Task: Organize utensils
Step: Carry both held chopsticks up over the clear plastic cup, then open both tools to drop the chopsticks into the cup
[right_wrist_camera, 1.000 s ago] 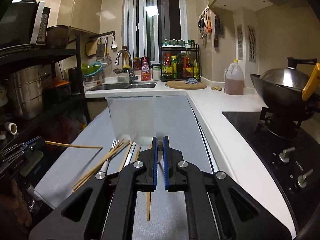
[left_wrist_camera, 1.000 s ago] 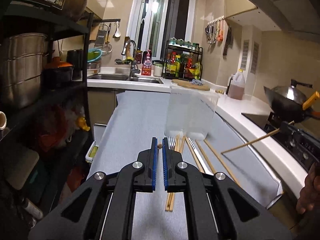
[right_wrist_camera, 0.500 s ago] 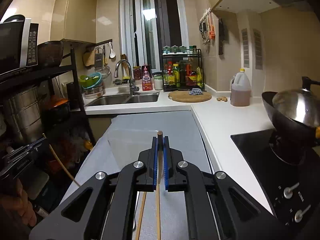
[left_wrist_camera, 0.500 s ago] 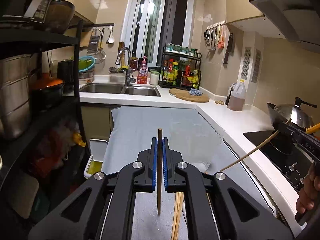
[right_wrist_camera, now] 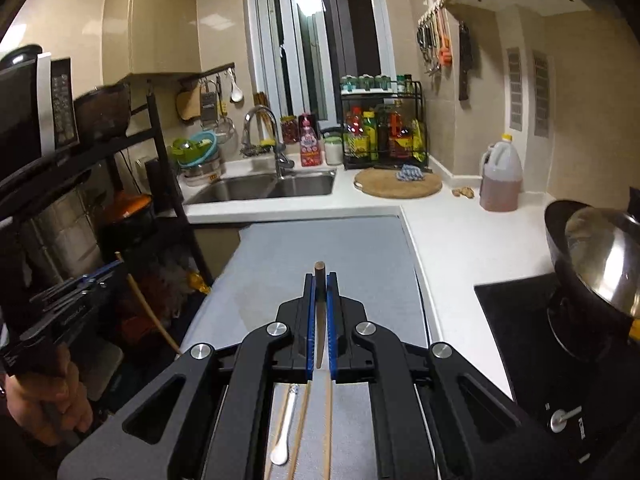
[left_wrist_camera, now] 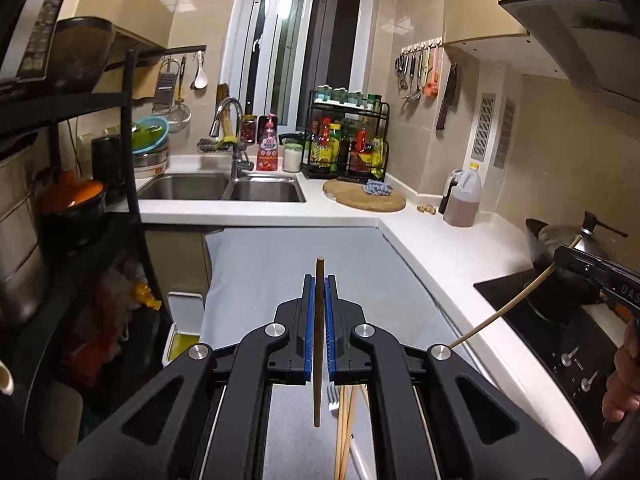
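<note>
On my left, the left claw (left_wrist_camera: 319, 300) is clamped narrow on one chopstick (left_wrist_camera: 318, 344), which stands nearly upright between the blue pads (left_wrist_camera: 308, 328), its top poking out above them and its thin end hanging free over the grey mat (left_wrist_camera: 272, 264) on the counter (left_wrist_camera: 432, 232). Below it, the leftover chopsticks (left_wrist_camera: 346, 432) and a fork (left_wrist_camera: 332, 394) lie on the mat.

To the right, my right claw (right_wrist_camera: 320, 300) is squeezed just as tight on a second chopstick (right_wrist_camera: 319, 320), again with the top showing above the pads. Under it I can see a white spoon (right_wrist_camera: 286, 428) and two more chopsticks (right_wrist_camera: 316, 428) flat on the mat.

I judge this to be the carry: both sticks are up and need to go wherever the chopsticks belong; I cannot see that holder from here. To do it well I would keep both grips firm and my wrists steady so neither stick pivots in the pads, keep the two hands well apart so the dangling ends do not cross, and keep the right stick wide of the wok (right_wrist_camera: 596, 256) on the stove.
</note>
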The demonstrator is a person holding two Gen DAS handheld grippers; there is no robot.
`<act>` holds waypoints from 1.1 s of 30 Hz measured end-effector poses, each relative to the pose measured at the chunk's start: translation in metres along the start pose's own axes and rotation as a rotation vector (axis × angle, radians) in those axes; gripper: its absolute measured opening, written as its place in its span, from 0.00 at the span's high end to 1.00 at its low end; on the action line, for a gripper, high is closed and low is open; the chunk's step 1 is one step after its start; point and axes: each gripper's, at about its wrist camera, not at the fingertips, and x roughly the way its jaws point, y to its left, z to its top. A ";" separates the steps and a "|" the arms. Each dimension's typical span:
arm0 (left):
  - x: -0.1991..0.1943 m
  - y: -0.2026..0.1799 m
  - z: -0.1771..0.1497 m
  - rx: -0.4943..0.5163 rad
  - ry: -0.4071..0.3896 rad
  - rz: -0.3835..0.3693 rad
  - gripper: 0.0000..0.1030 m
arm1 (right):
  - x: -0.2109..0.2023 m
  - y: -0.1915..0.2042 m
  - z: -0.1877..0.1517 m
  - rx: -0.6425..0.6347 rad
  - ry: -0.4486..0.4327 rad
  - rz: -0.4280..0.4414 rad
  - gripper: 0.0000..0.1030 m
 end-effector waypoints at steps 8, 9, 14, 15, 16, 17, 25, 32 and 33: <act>0.003 -0.021 0.077 0.018 -0.098 -0.039 0.95 | 0.008 0.010 0.058 -0.023 -0.067 0.040 0.95; 0.005 -0.023 0.082 0.019 -0.108 -0.038 0.95 | 0.014 0.011 0.059 -0.025 -0.065 0.039 0.95; 0.041 -0.030 0.086 0.022 -0.115 -0.053 0.95 | 0.048 0.010 0.051 -0.027 -0.021 0.037 0.95; 0.051 -0.029 0.081 0.020 -0.104 -0.056 0.95 | 0.054 0.009 0.047 -0.028 -0.021 0.041 0.95; 0.057 -0.029 0.077 0.016 -0.095 -0.062 0.95 | 0.060 0.009 0.043 -0.032 -0.017 0.041 0.95; 0.069 -0.029 0.069 0.012 -0.076 -0.068 0.95 | 0.065 0.008 0.039 -0.034 -0.009 0.036 0.95; 0.114 -0.026 0.026 0.007 0.029 -0.073 0.95 | 0.110 0.001 -0.002 -0.029 0.059 0.040 0.95; 0.118 -0.023 0.006 0.002 0.079 -0.067 0.92 | 0.130 -0.004 -0.023 -0.027 0.116 0.008 0.83; 0.113 -0.022 0.006 -0.002 0.073 -0.068 0.90 | 0.129 -0.004 -0.024 -0.031 0.117 -0.006 0.77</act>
